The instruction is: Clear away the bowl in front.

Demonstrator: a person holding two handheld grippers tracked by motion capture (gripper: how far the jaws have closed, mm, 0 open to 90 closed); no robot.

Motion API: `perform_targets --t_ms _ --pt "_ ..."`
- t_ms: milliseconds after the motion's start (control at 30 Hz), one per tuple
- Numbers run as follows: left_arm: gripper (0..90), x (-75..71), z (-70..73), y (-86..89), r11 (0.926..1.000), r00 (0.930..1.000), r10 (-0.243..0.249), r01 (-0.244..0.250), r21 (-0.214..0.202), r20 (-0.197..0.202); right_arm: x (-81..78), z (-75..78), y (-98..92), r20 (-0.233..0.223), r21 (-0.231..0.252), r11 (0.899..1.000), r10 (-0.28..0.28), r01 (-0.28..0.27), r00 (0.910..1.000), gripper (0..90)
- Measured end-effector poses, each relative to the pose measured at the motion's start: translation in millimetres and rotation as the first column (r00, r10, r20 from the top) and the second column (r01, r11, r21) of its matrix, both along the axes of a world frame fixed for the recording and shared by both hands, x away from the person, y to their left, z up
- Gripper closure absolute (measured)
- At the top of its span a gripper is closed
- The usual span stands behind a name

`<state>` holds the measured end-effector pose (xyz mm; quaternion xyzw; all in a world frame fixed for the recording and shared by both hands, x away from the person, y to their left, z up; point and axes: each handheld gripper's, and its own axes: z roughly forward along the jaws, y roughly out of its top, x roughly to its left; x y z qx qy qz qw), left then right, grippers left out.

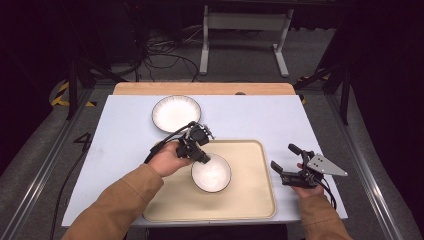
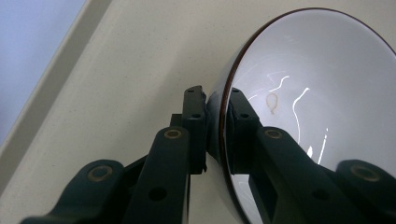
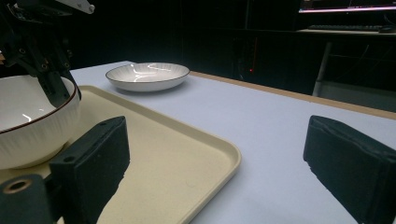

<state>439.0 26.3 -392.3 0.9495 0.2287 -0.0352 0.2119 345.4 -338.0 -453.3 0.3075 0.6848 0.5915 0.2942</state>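
The left gripper (image 1: 204,156) is clamped on the rim of a white bowl (image 1: 211,173) that stands on the beige tray (image 1: 250,200), toward the tray's left and near half. In the left gripper view one jaw presses the ribbed outside wall and the other sits inside the glazed hollow, so the thin brown-edged rim (image 2: 227,100) is pinched between them. The right gripper (image 1: 287,161) hovers over the bare table (image 1: 115,145) just off the tray's right edge, its jaws spread wide with nothing between them. A plate (image 1: 176,113) lies farther back on the table, well apart from the bowl. The bowl looks like glazed ceramic: stiff, probably fairly heavy for its size, and brittle if knocked against the tray lip or the plate. Its gloss suggests a slippery surface, so a pinch at one point of the rim likely lets the bowl swing or tip under its own weight once lifted. The ribbed outer wall should give the outside jaw some purchase. The safest hold is probably deep over the rim, as now, with the bowl kept low and level, or steadied on the opposite rim by the free gripper.
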Motion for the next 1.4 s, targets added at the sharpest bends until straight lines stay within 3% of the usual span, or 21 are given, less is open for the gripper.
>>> perform_targets --t_ms 400,533,600,833,1033,1400 --pt "79.0 4.2 -6.2 2.3 0.9996 0.9996 0.024 -0.024 0.016 -0.018 -0.1 -0.1 0.1 -0.001 -0.003 1.000 0.001 -0.001 1.0000 7.8" --pt "74.8 6.4 -4.5 5.1 0.9990 0.9982 0.033 -0.034 -0.028 -0.049 0.0 -0.1 0.2 -0.001 -0.003 1.000 0.001 -0.001 1.0000 7.9" --pt "68.2 6.0 -2.6 5.4 0.9986 0.9982 0.032 -0.034 -0.040 -0.050 0.0 -0.2 0.3 -0.001 -0.003 1.000 0.001 -0.001 1.0000 7.8" --pt "51.9 -0.5 4.8 1.9 0.9988 0.9991 0.040 -0.039 -0.031 0.013 -0.1 -0.2 0.5 -0.003 -0.006 1.000 0.000 0.000 1.0000 7.9" --pt "42.4 -2.2 9.6 3.7 0.9967 0.9983 0.052 -0.050 -0.064 0.027 -0.1 -0.2 0.3 -0.001 -0.007 1.000 0.002 -0.002 1.0000 7.8" --pt "40.2 -13.9 28.9 11.9 0.9864 0.9926 0.062 -0.045 -0.158 0.104 0.0 -0.1 0.5 -0.003 -0.002 1.000 0.001 -0.001 1.0000 7.8"
